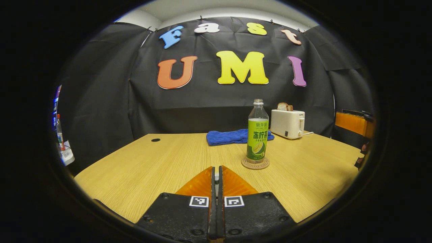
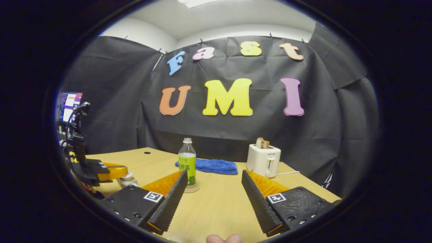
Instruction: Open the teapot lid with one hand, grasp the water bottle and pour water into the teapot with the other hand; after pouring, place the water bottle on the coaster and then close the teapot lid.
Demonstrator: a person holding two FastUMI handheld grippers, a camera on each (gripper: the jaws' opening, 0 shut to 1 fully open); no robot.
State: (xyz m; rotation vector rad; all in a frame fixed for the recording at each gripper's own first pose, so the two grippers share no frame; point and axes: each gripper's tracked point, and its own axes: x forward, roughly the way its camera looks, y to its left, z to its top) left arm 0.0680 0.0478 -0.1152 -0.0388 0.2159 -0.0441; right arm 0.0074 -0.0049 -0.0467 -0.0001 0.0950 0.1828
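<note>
Apparently late stage: water bottle (image 1: 258, 135) upright on coaster (image 1: 255, 163); left tongs (image 1: 216, 175) together, right tongs (image 2: 213, 182) apart. Seat teapot (image 2: 127, 180) lid squarely.

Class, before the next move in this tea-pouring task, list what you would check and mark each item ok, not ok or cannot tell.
1. Water bottle upright on the coaster: ok.
2. Right gripper open wide enough to take the bottle: ok.
3. Right gripper facing the bottle: ok; it stands just beyond one finger.
4. Left gripper open to take the lid: not ok; its fingers are together.
5. Teapot lid off: cannot tell; the left gripper hides most of it.
</note>
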